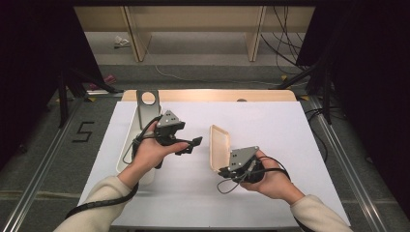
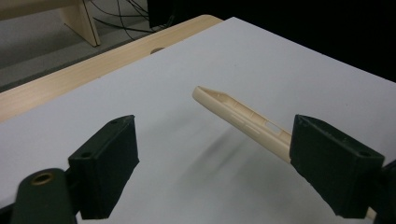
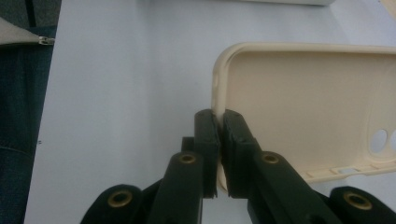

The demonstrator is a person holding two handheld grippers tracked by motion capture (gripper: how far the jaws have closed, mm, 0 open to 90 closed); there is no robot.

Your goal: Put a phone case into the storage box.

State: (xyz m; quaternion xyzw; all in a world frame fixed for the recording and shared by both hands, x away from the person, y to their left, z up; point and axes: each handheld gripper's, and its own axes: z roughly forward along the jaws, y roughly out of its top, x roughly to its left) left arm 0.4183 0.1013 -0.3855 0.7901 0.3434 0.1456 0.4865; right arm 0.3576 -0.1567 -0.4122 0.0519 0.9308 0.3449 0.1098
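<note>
- Right gripper [image 3: 219, 154]: pressed together on the side wall of the cream phone case [image 3: 303, 107], pinching one edge near a corner; case lifted clear of the white table cover [image 3: 130, 84].
- Seen from the high view: same case [image 1: 218, 147] standing on edge, tilted, just ahead of the right gripper [image 1: 223, 171], hollow side facing toward the left gripper [image 1: 193, 145].
- Left gripper [image 2: 215, 158]: spread wide, nothing between the pads, nothing touched.
- From the left gripper view: case [image 2: 243, 119] ahead and to the right of the open jaws, seen edge-on, its near end passing behind the right-hand jaw; apart from both pads.
- Behind the left hand [image 1: 153, 150]: a long white tray [image 1: 126, 140] with a grey stand [image 1: 146, 108] at its far end; contents of the tray not readable.
- Done so far, by the look of it: case picked up and secured by one edge in the right gripper.
- Left to do, as a judgement: bring the open left gripper onto the free edge or far end of the case, close on it, then share or pass the hold. What follows after that cannot be told from here.
- Watch point: thin edge grip near one corner, so the case may swing or slip if pushed sideways by the approaching jaws.
</note>
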